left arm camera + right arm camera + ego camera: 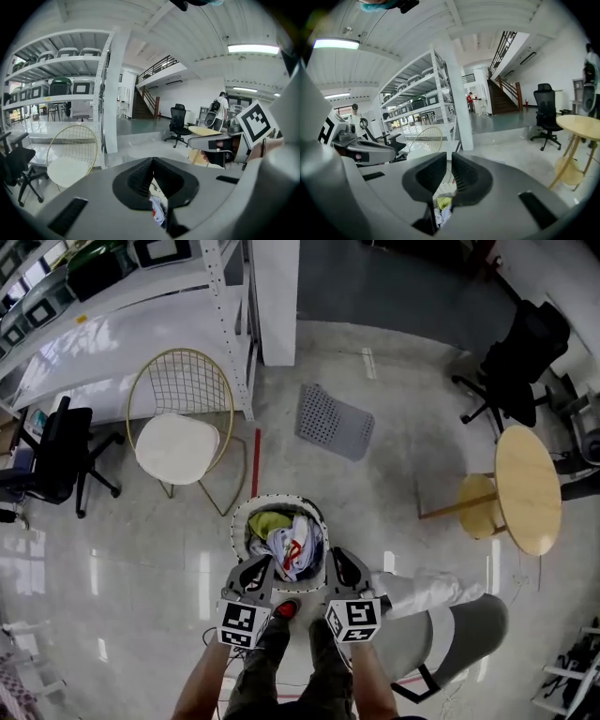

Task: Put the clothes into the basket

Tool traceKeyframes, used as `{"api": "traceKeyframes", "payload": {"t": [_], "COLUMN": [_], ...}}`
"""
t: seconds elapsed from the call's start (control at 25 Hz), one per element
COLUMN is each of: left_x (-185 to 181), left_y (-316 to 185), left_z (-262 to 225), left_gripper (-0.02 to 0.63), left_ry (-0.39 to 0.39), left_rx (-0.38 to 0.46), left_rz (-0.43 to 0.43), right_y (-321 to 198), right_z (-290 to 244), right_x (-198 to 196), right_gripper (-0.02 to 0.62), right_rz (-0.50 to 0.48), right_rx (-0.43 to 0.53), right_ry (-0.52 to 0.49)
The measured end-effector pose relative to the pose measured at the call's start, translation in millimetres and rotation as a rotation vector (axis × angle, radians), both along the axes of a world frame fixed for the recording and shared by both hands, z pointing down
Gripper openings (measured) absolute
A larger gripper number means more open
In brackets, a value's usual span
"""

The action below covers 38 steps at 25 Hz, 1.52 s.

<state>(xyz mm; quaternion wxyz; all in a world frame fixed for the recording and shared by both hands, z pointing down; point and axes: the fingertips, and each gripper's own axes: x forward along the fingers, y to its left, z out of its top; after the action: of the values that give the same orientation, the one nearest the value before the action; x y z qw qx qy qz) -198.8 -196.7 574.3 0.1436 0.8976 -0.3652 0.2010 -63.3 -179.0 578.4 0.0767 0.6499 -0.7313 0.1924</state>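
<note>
A round white basket [240, 521] stands on the floor just ahead of the person's feet, with a heap of clothes [291, 545] in it: yellow, white, blue and red pieces. Both grippers hang above its near rim. My left gripper [261, 566] is over the near left edge, and its pads meet at the tips [152, 164] with nothing in them. My right gripper [337, 559] is over the near right edge, its pads [449, 164] almost touching and empty. Between each pair of jaws I see the clothes [158, 208] and the yellow piece [444, 203] below.
A gold wire chair [180, 442] with a white cushion stands behind the basket on the left, by a white shelf post [234, 324]. A grey perforated panel [336, 421] lies on the floor beyond. A round wooden table [528, 488] is right. A white cloth [422, 589] lies near my right gripper.
</note>
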Motion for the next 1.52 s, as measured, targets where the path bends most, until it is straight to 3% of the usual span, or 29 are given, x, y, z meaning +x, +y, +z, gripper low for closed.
{"api": "traceKeyframes", "payload": {"t": [0.44, 1.04, 1.28, 1.52], "left_x": [124, 308, 359, 382], "left_y": [26, 139, 177, 189], "left_z": [-49, -46, -34, -5], "left_gripper": [0.008, 0.008, 0.008, 0.008], "left_ry": [0.041, 0.054, 0.053, 0.020], "left_rx": [0.050, 0.040, 0.021, -0.024], "left_rz": [0.269, 0.648, 0.731, 0.760], "right_y": [64, 229, 278, 287], "right_z": [-63, -63, -44, -12], "right_x": [110, 269, 313, 331], "right_gripper": [0.037, 0.037, 0.037, 0.037], "right_rz": [0.244, 0.635, 0.728, 0.746], "right_rx": [0.053, 0.002, -0.030, -0.076], "right_ry": [0.069, 0.090, 0.075, 0.044]}}
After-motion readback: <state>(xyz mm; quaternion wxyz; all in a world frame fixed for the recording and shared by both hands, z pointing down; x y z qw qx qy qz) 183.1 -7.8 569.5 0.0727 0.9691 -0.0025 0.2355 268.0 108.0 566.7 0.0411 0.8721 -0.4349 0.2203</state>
